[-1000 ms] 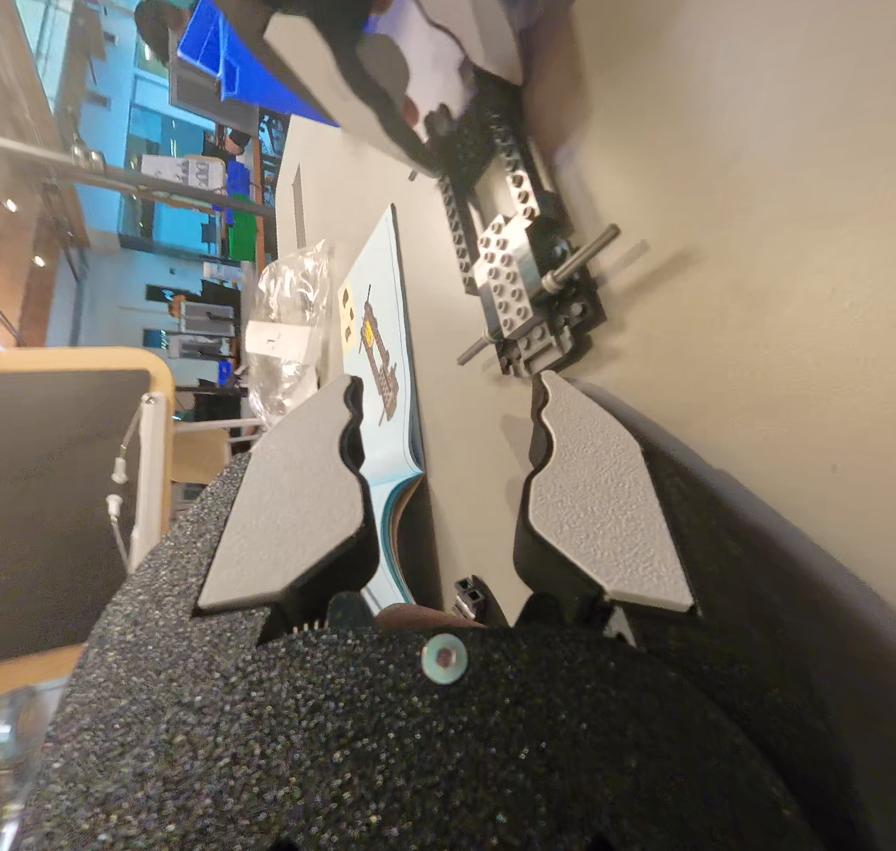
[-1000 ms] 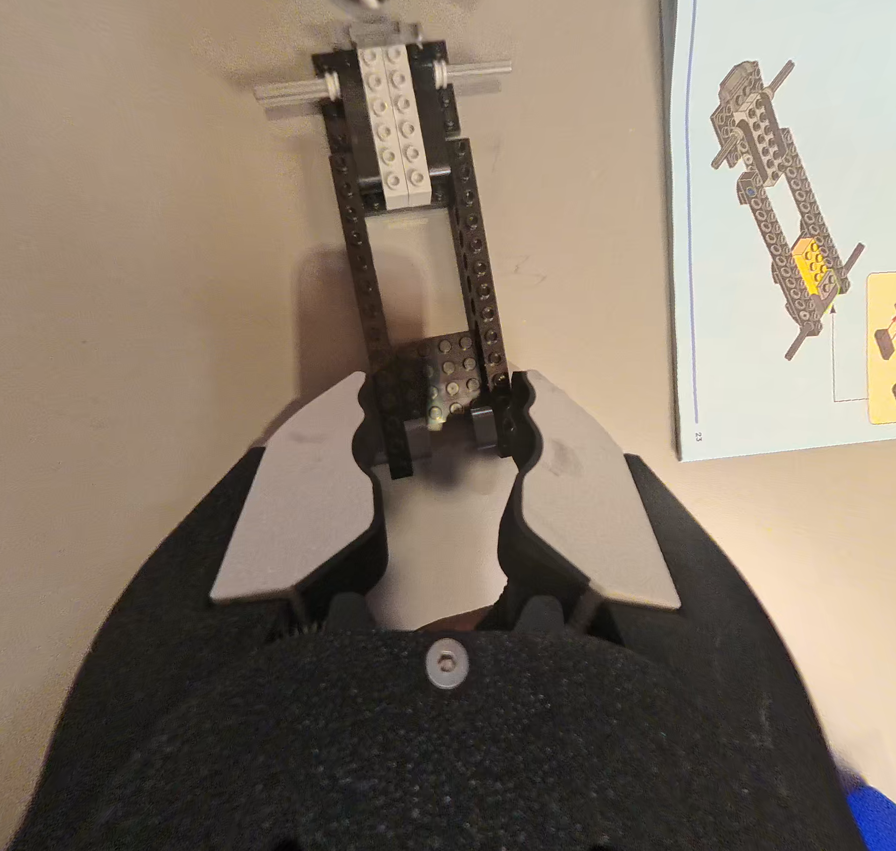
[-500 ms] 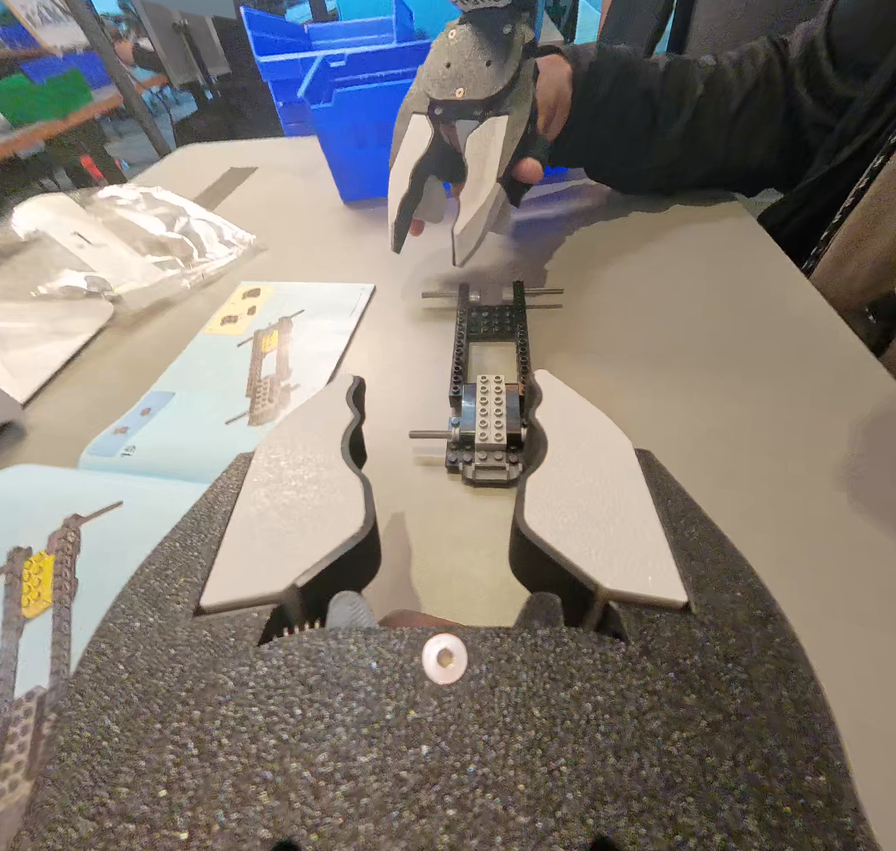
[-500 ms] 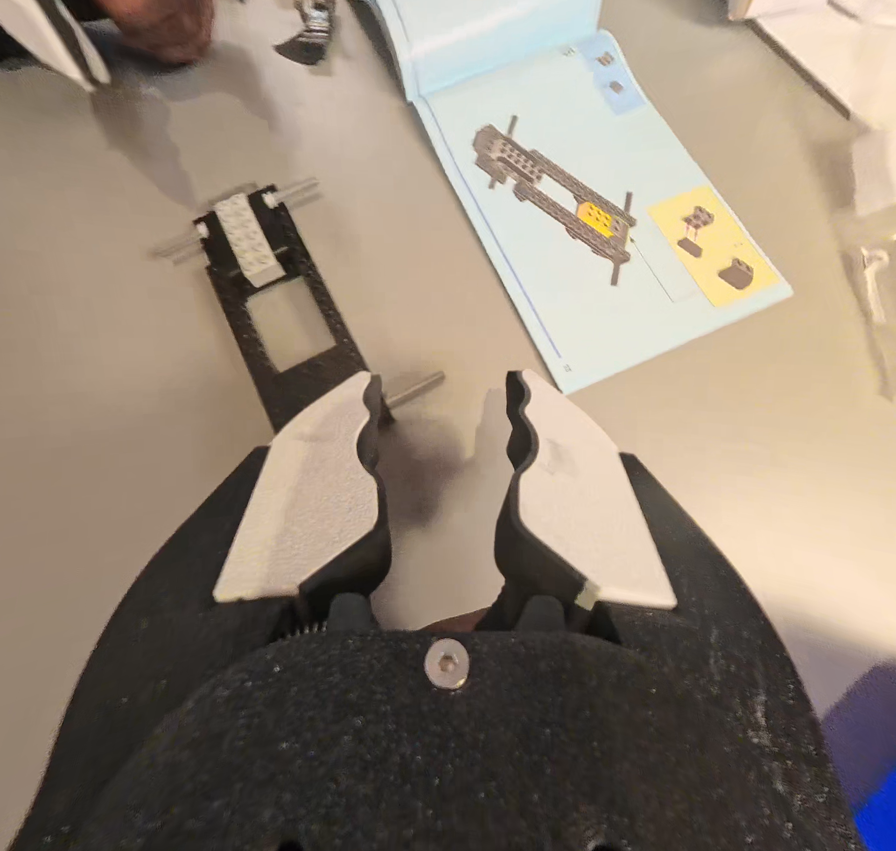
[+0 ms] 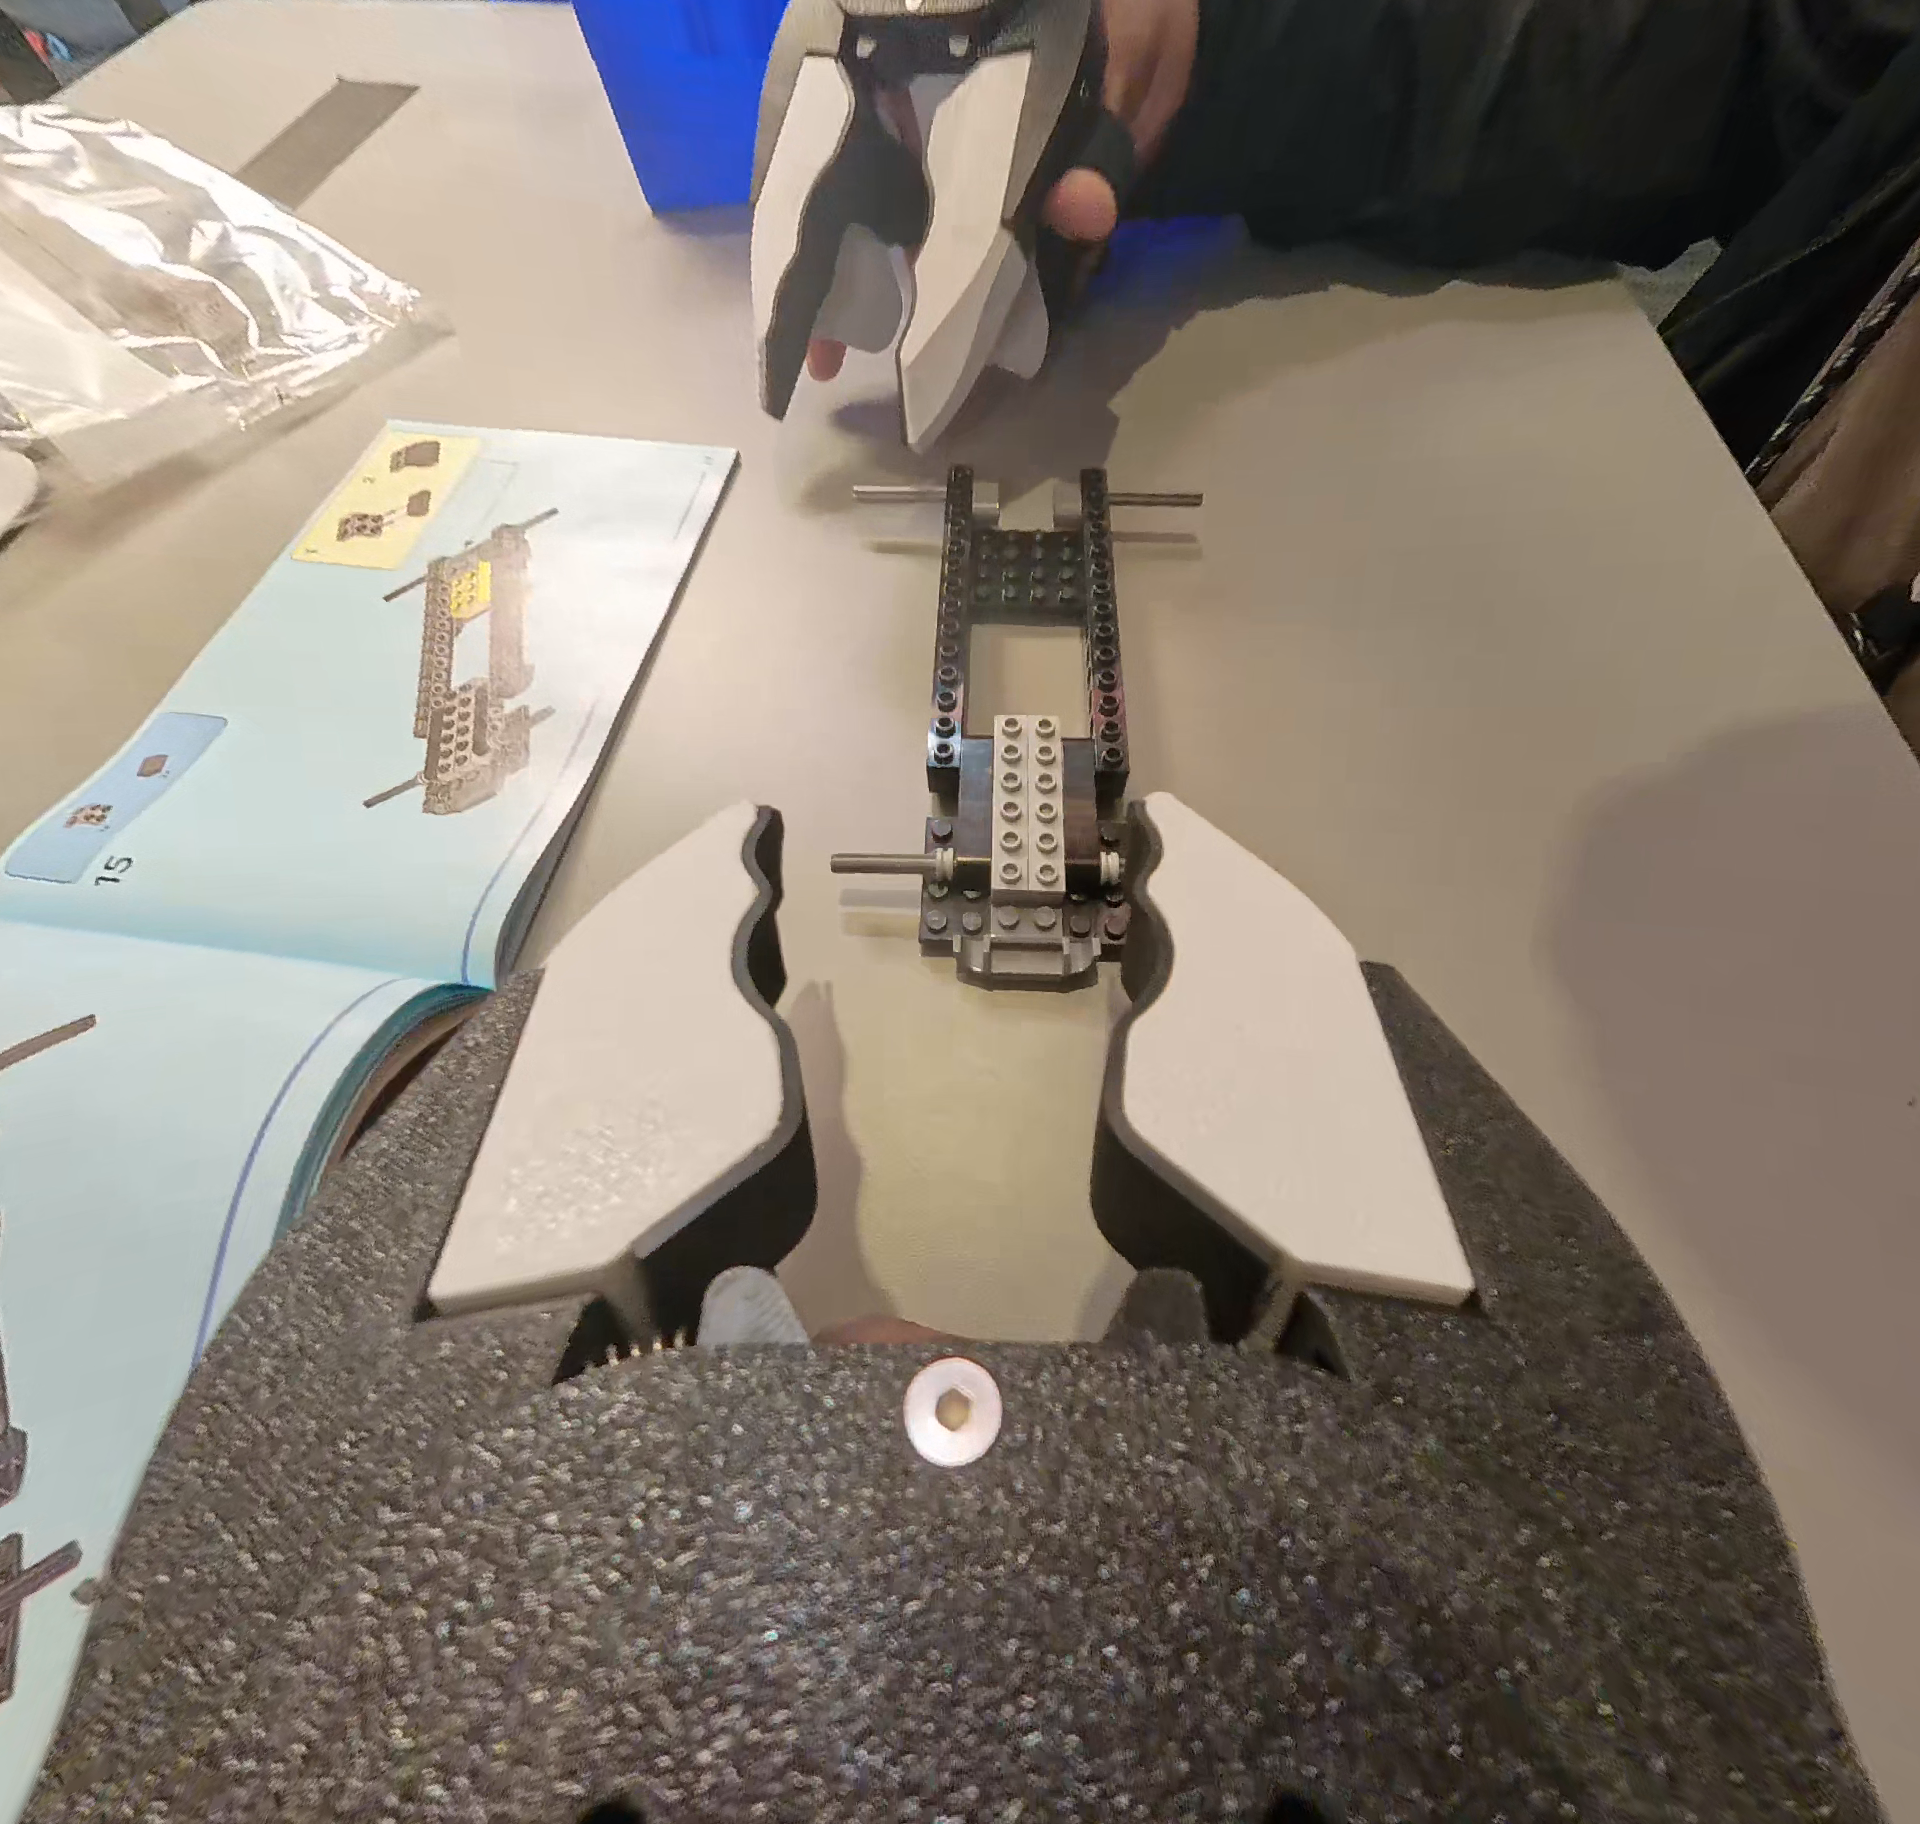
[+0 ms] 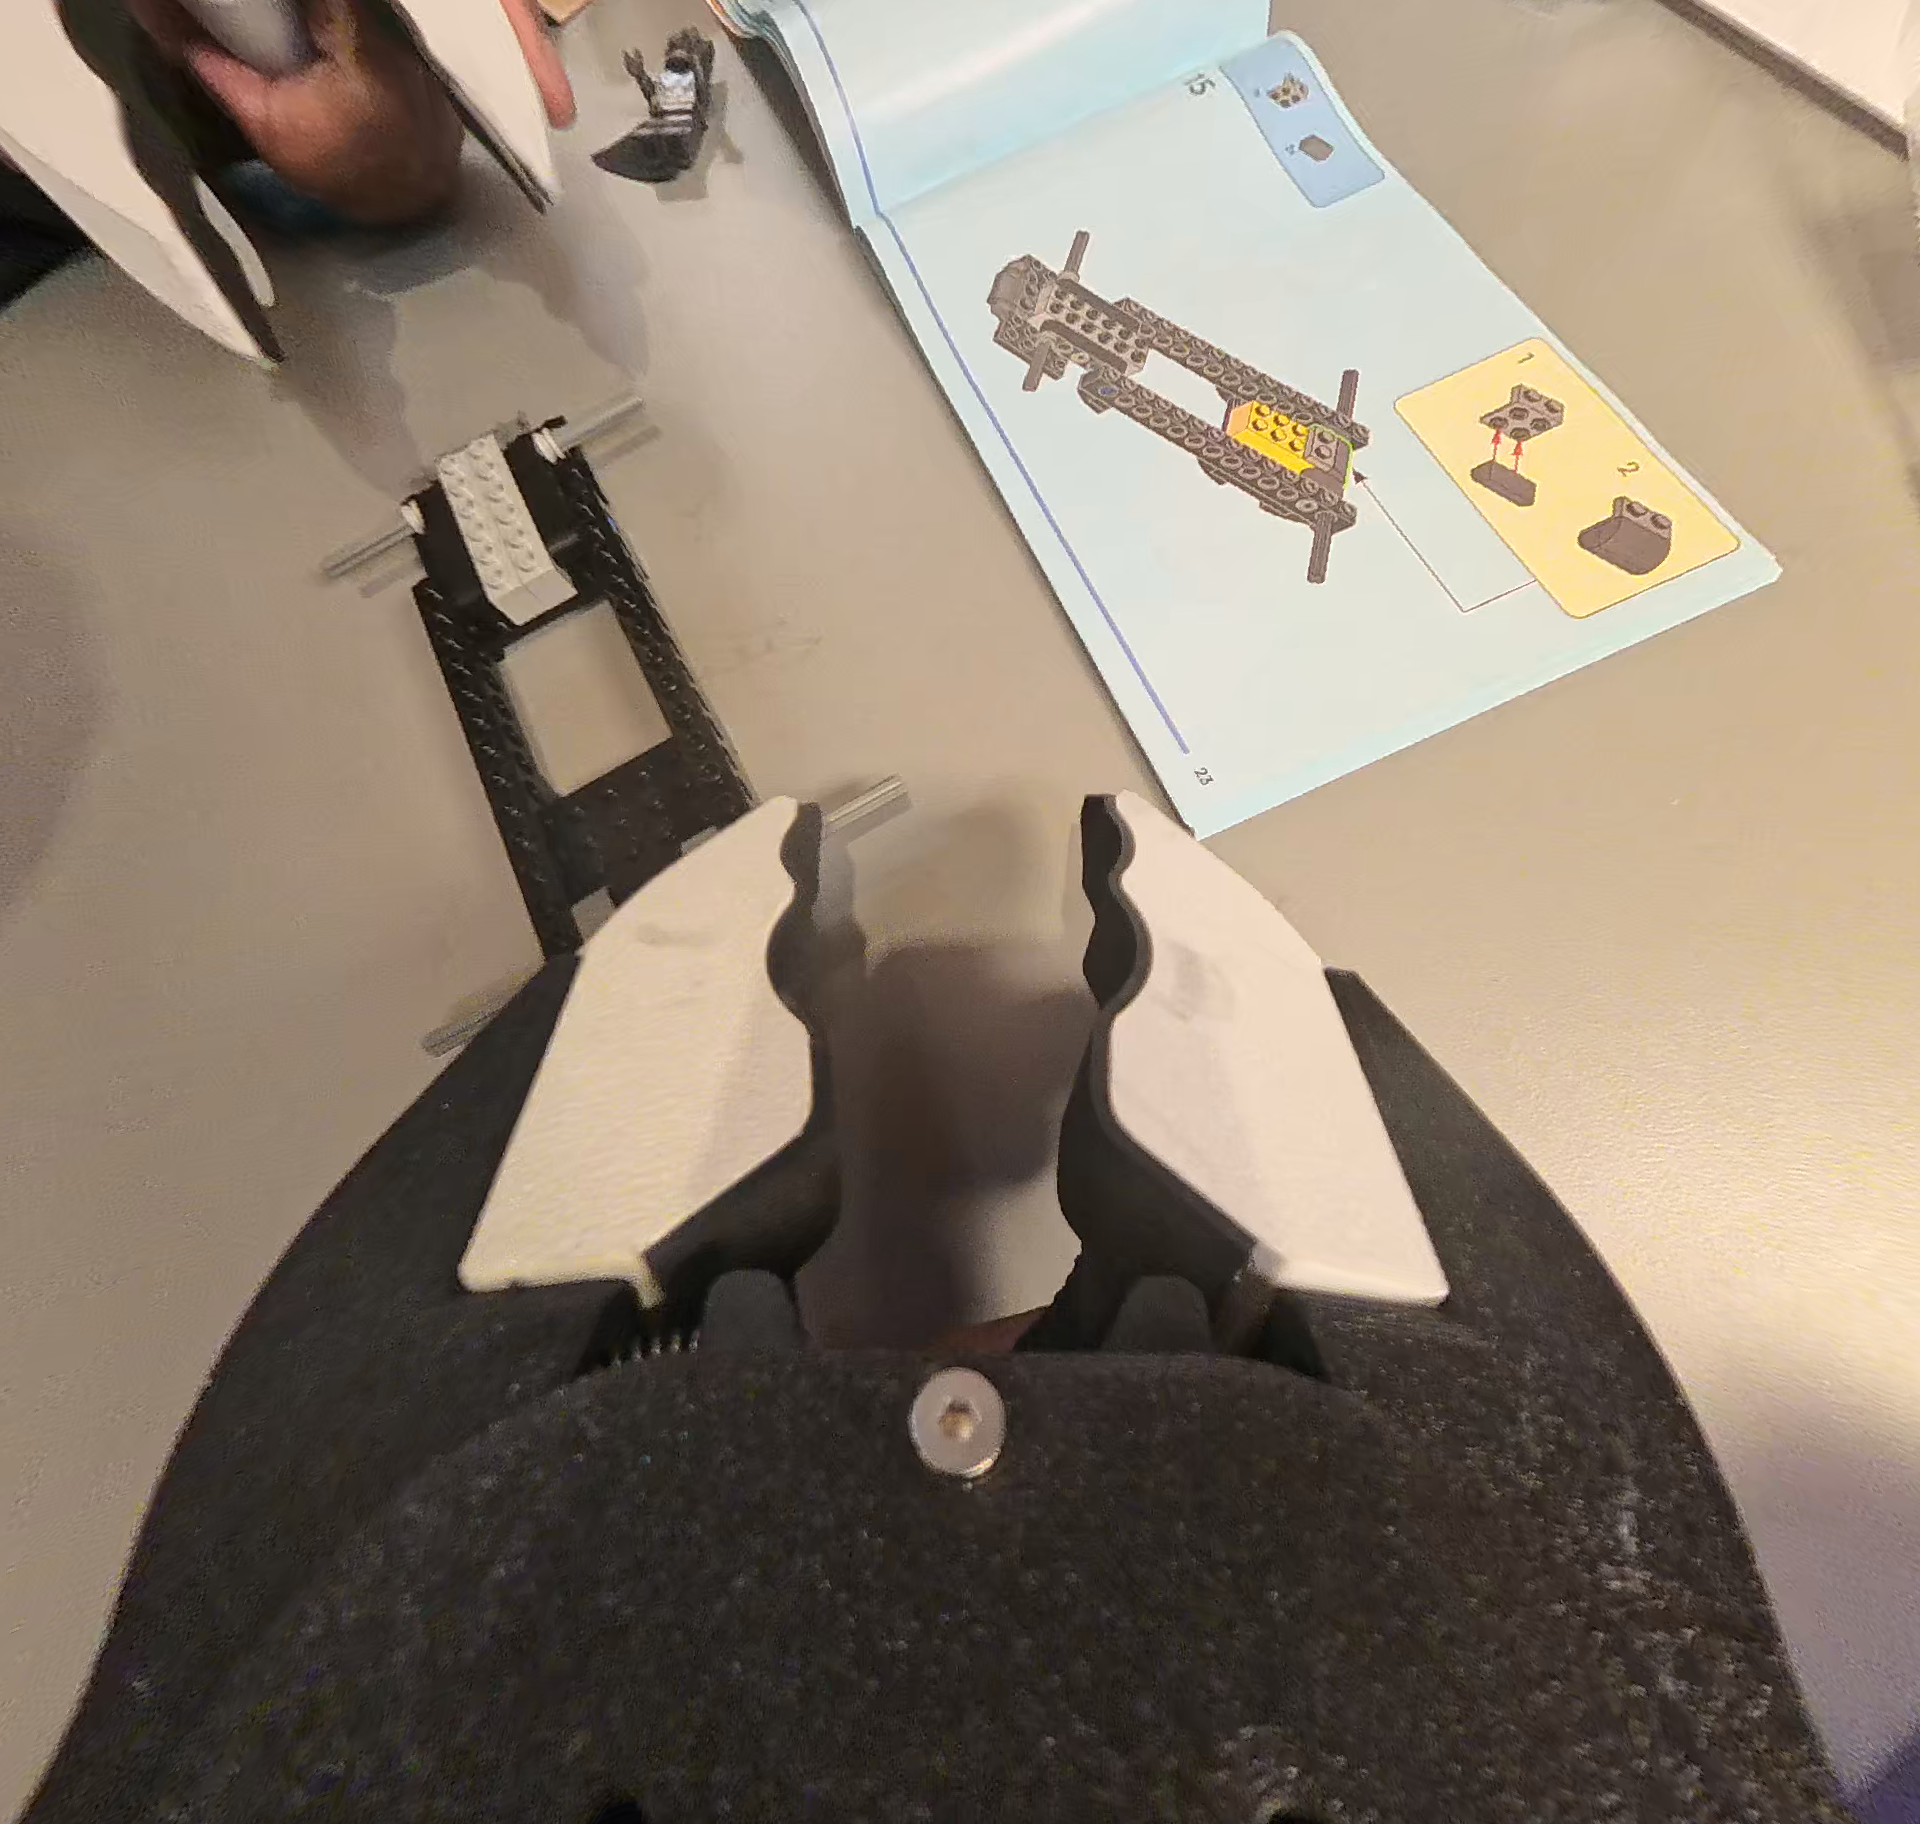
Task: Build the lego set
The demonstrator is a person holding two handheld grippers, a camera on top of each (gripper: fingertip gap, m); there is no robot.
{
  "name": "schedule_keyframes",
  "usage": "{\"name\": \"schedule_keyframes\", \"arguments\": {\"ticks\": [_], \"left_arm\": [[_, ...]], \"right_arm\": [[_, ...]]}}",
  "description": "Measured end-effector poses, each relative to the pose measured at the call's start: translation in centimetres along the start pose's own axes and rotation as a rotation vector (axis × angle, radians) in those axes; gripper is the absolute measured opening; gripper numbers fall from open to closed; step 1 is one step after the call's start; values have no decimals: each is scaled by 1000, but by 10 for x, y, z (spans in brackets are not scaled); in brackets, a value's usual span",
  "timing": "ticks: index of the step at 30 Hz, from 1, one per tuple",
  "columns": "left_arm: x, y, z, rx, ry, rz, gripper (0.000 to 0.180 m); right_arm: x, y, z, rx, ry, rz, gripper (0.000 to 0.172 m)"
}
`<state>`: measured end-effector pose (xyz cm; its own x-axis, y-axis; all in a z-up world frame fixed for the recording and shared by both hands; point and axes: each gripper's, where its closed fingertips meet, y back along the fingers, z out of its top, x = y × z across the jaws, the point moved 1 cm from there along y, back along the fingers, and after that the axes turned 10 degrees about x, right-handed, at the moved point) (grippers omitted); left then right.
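Having lifted my right tool (image 6: 951,818) off the brick frame (image 6: 582,694) on the tabletop (image 6: 260,839), both it and my left tool (image 5: 951,829) now hover empty, jaws wide.

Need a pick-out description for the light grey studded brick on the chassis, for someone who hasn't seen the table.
On the beige tabletop, right of the open pale-blue instruction booklet, lies a long black brick-built frame with grey axles. At the end nearest the open left tool sits the light grey studded brick, the only pale block on the dark frame.

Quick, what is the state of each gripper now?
Left gripper: open, holds nothing; the brick chassis lies between its fingertips.
Right gripper: open, holds nothing, beside the chassis.
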<state>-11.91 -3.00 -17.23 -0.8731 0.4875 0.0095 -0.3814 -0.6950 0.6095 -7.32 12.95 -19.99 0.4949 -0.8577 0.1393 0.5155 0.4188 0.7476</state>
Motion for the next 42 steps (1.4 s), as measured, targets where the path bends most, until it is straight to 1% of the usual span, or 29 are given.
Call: {"name": "schedule_keyframes", "arguments": {"ticks": [4, 8, 14, 16, 19, 23, 31, 42], "left_arm": [[0, -4, -5, 48, 18, -6, 63], [2, -5, -6, 59, 24, 10, 63], [1, -8, -9, 84, 5, 23, 63], [0, -10, -10, 95, -1, 26, 63], [-1, -12, -12, 113, -16, 31, 63], [-2, -14, -14, 131, -26, 35, 63], [-2, -14, -15, 141, -28, 36, 63], [-5, -15, -16, 152, -49, 36, 63]], "right_arm": [[6, 2, 1, -20, 23, 51, 50], [19, 2, 3, -34, 86, 99, 53], [30, 1, 6, -39, 133, 124, 55], [25, 2, 7, -52, 99, 114, 52], [7, 6, 13, -101, -21, 84, 49], [1, 10, 15, -139, -94, 121, 47], [5, 7, 13, -108, -62, 111, 47], [5, 5, 12, -100, -72, 119, 46]]}}
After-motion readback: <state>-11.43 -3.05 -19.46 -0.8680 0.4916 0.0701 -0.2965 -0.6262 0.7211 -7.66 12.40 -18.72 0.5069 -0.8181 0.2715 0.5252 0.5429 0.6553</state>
